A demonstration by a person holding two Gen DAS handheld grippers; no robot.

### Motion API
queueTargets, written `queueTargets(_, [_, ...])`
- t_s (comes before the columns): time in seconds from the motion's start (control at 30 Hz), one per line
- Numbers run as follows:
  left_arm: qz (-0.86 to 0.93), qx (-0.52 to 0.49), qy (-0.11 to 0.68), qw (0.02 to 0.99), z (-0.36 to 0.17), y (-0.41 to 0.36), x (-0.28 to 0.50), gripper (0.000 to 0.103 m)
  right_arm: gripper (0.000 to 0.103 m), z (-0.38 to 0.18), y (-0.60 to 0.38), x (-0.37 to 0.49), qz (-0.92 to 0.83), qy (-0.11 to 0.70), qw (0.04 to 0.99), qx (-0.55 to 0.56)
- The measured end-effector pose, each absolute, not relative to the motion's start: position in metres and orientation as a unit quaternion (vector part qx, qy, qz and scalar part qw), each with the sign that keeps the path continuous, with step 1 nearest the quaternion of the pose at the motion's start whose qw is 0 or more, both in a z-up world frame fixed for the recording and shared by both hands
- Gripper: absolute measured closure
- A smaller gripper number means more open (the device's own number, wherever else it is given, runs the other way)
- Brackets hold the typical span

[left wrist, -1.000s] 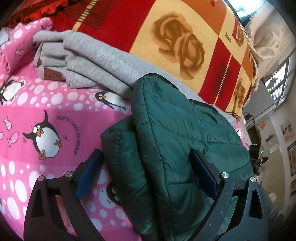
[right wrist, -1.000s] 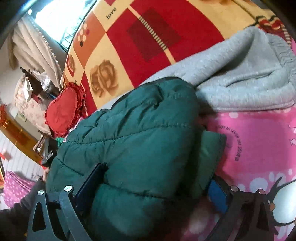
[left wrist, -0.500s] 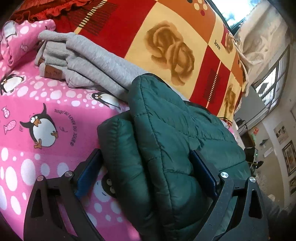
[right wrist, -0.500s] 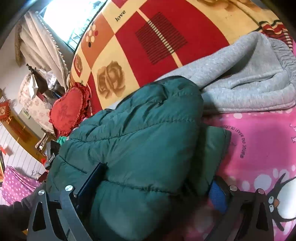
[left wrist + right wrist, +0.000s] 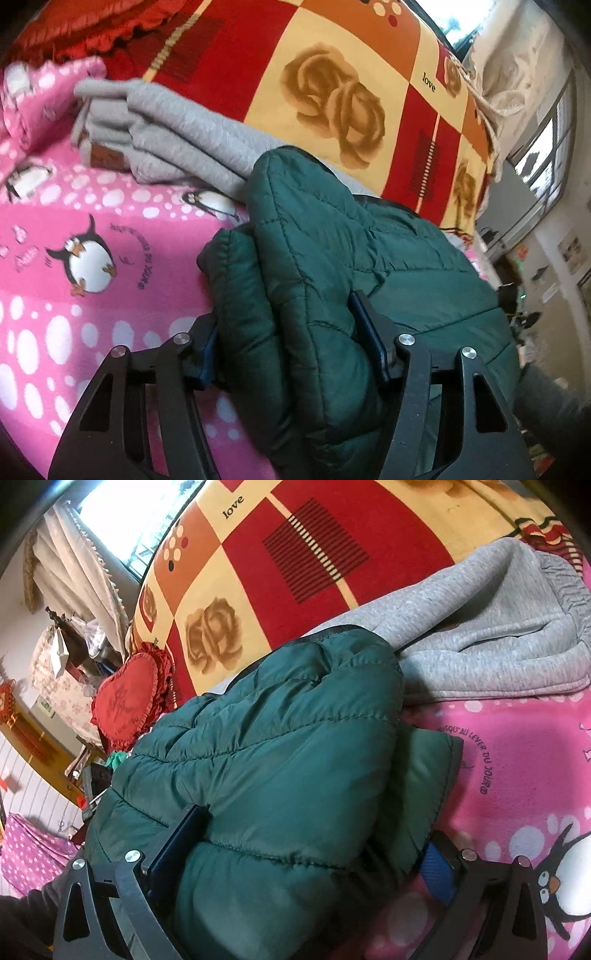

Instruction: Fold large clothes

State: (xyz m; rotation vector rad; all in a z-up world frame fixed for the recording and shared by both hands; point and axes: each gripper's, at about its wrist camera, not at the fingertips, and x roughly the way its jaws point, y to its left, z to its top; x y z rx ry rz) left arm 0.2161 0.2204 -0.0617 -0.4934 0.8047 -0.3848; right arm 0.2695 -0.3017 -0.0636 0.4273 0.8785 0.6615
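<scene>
Clamping the green jacket (image 5: 314, 280) — both tools, left (image 5: 291, 347) and right (image 5: 314, 849) — fingertips partly buried in padding.

The green puffy jacket (image 5: 332, 266) (image 5: 280, 760) lay folded in thick layers on the pink penguin blanket (image 5: 74, 221). Its far edge rested against a folded gray sweater (image 5: 177, 125).

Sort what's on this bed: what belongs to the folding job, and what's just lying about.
Job: green jacket, clamped by the left gripper and the right gripper.
Lying about: grey sweatshirt, pink penguin blanket, red heart cushion, rose quilt.
</scene>
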Motion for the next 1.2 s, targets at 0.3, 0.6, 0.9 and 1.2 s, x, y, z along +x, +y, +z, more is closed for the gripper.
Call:
queueTargets(0.3, [-0.158, -0.192, 0.384, 0.889, -0.056, 0.208, 0.212, 0.032, 0.0, -0.062, -0.3, 0.269, 0.306, 0.42, 0.832, 0.194])
queueTargets(0.6, [-0.1, -0.119, 0.368, 0.917, -0.049, 0.192, 0.206, 0.028, 0.0, -0.062, -0.299, 0.268, 0.302, 0.419, 0.834, 0.192])
queueTargets(0.9, [-0.092, -0.114, 0.368, 0.918, -0.049, 0.192, 0.206, 0.024, 0.0, -0.062, -0.299, 0.268, 0.304, 0.418, 0.833, 0.196])
queueTargets(1.2, [-0.083, -0.105, 0.366, 0.921, -0.049, 0.191, 0.205, 0.024, 0.0, -0.061, -0.3, 0.267, 0.299, 0.418, 0.836, 0.191])
